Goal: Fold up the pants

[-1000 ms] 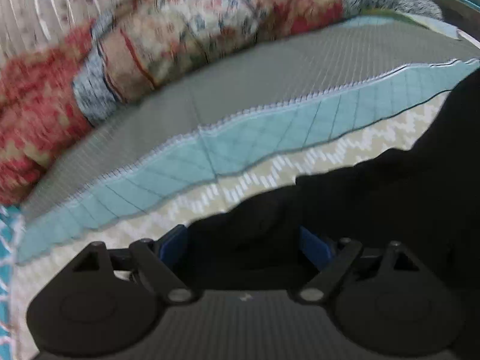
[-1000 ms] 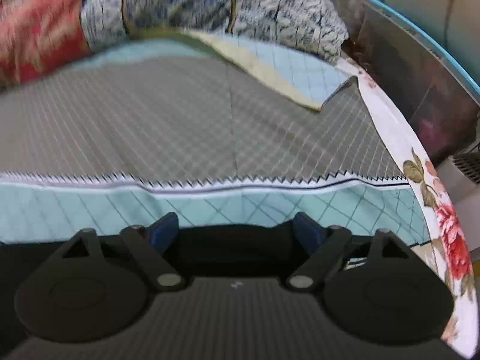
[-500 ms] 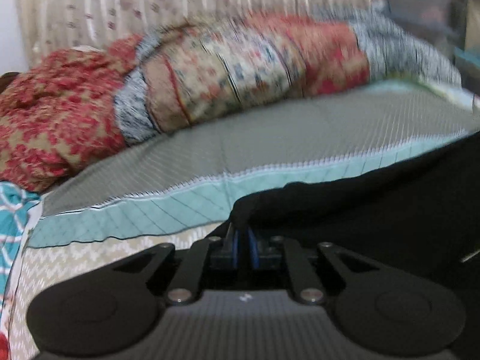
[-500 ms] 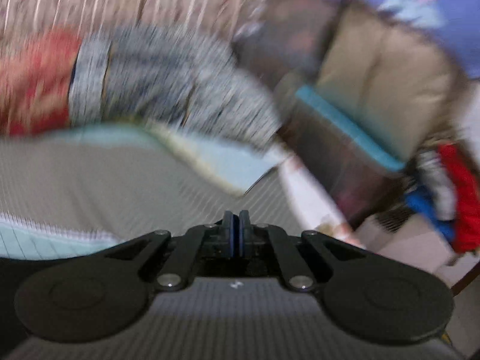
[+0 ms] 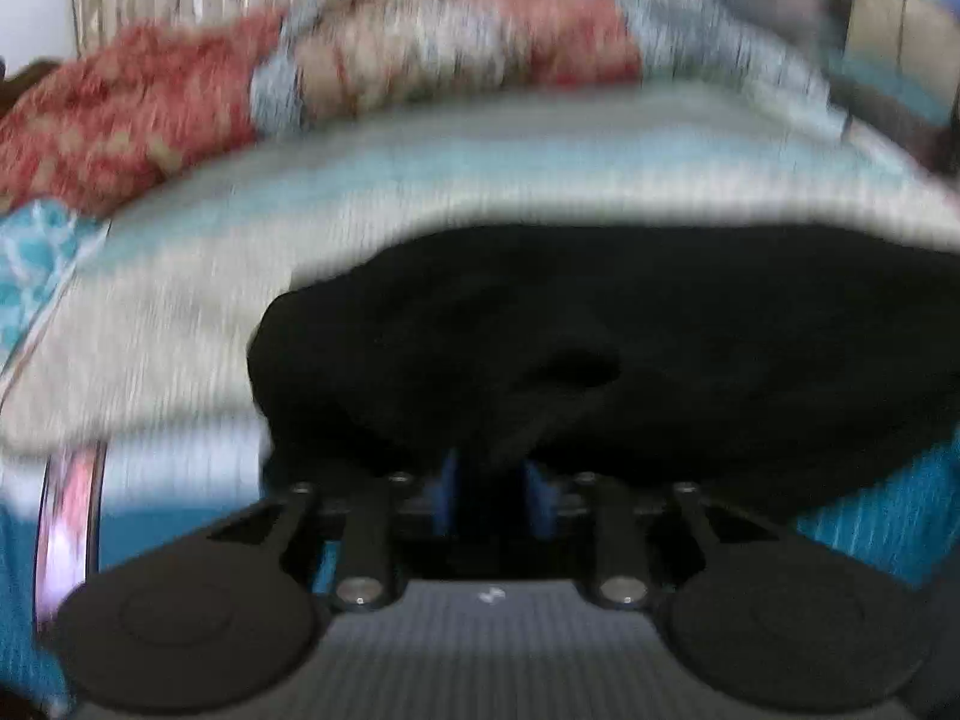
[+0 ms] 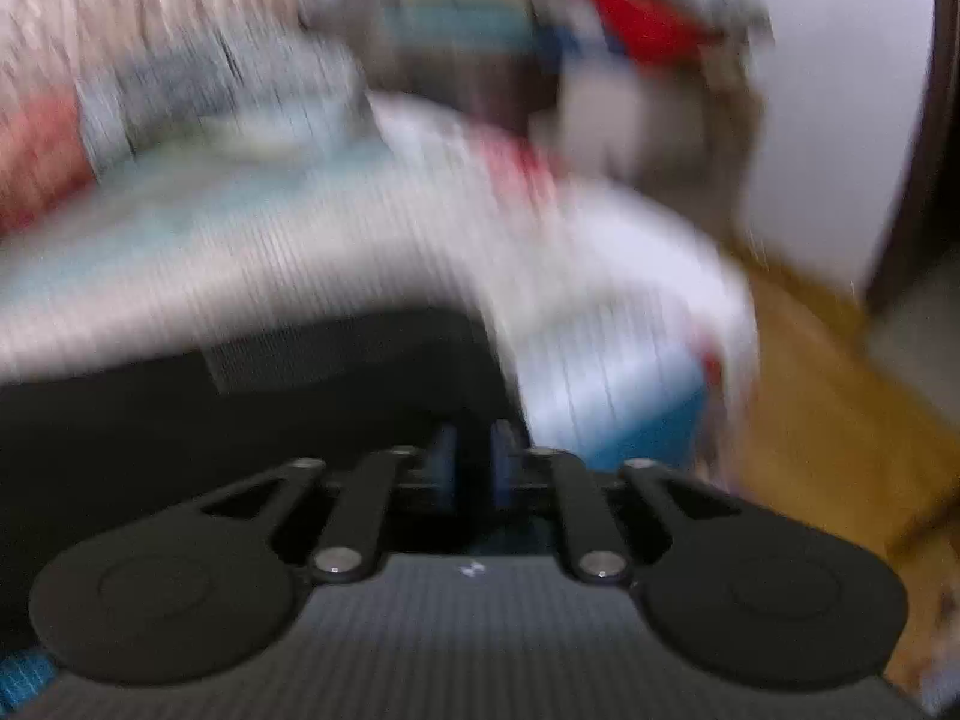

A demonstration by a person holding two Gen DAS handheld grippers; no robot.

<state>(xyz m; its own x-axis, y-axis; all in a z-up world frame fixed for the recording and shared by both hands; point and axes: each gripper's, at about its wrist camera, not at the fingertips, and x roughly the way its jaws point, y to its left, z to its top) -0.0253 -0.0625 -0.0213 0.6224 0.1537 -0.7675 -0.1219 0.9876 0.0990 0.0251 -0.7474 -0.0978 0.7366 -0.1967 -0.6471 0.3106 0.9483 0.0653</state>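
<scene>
Pants [image 5: 600,348], black and bunched, are lying across the near edge of the bed [image 5: 420,180], and both pictures are smearing badly with motion. In the left wrist view the dark cloth is spreading ahead of the left gripper [image 5: 489,492] and off to its right, with a rounded end of the fabric ahead and to the left of the blue pads. That gripper's jaws have just been opening and are standing a little apart; black cloth is sitting between and just over them, but whether the pads are pressing on it is probably not readable through the blur.

In the right wrist view the pants [image 6: 240,408] are lying ahead and to the left of the right gripper [image 6: 474,468], ending at an edge just above its pads, with white and blue bedding [image 6: 612,384] hanging beyond to the right and wooden floor [image 6: 840,420] further out. Its jaws have also just been opening to a narrow gap, with something dark in it; a grip cannot be told here either.

So the garment's long axis is running side to side between the two tools, one end near each, neither hand clearly nearer. Judging by that, the coming fold is depending on both ends travelling together across that axis. Cushions [image 5: 150,102] are lying well apart at the far side.
</scene>
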